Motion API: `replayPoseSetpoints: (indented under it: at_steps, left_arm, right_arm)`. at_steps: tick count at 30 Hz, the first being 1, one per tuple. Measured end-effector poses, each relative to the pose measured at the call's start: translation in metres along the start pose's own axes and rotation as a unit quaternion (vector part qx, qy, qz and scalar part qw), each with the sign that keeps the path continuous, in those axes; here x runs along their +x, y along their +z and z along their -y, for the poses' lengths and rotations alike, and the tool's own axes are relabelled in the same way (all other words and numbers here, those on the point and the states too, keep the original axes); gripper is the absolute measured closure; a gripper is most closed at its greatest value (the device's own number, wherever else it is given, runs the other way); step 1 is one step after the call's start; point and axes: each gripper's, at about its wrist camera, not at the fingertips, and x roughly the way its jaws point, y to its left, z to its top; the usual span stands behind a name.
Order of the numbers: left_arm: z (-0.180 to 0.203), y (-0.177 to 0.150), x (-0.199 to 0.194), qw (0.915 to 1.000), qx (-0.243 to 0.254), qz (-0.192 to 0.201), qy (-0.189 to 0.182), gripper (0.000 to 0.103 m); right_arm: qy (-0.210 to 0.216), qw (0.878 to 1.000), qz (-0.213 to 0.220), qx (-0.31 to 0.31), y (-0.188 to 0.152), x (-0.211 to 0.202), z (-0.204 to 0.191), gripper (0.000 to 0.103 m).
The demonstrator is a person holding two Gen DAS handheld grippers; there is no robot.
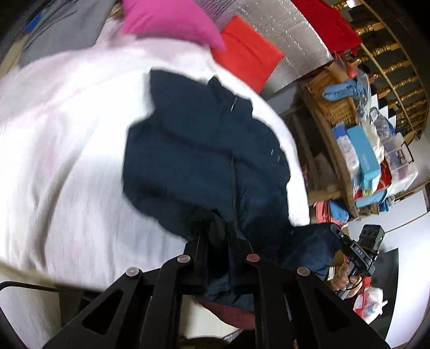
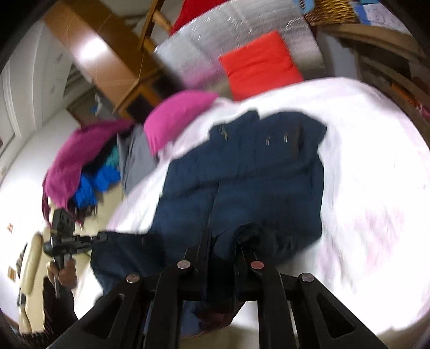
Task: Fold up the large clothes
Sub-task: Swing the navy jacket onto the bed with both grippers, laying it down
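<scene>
White bed [image 1: 67,161], navy jacket [image 1: 193,161], pink pillow [image 1: 166,21]

right gripper's [image 1: 337,236] small tag [image 1: 358,249]: showing "DAS" in pale letters (standing sideways)
blue box [image 1: 366,158] on cluttered shelf: bearing print, blurring past reading
elsewhere: nothing legible

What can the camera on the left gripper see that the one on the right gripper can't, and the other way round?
Only the left wrist view shows the cluttered wooden shelf and gold balusters. Only the right wrist view shows the pile of purple and blue clothes and a wooden cabinet. Both show the navy jacket on the white sheet, the pink cushion, the red cushion, and a gripper shut on the jacket's near edge.
</scene>
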Motion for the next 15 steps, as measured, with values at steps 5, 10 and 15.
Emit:
replayPoseSetpoints:
  at_steps: [5, 10, 15]
  left_arm:
    - [0.004, 0.088, 0.034, 0.9995, -0.014, 0.027, 0.003, 0.092]
    - [-0.005, 0.181, 0.067, 0.9974, -0.040, 0.057, 0.019, 0.092]
    - [-0.029, 0.251, 0.152, 0.9938, -0.060, 0.060, 0.072, 0.092]
  right_arm:
    - [-0.005, 0.998, 0.049, 0.033, 0.075, 0.021, 0.008, 0.090]
    - [-0.007, 0.993, 0.090, 0.079, 0.162, 0.077, 0.034, 0.091]
    - [-0.039, 0.986, 0.105, 0.122, 0.223, 0.163, 0.076, 0.091]
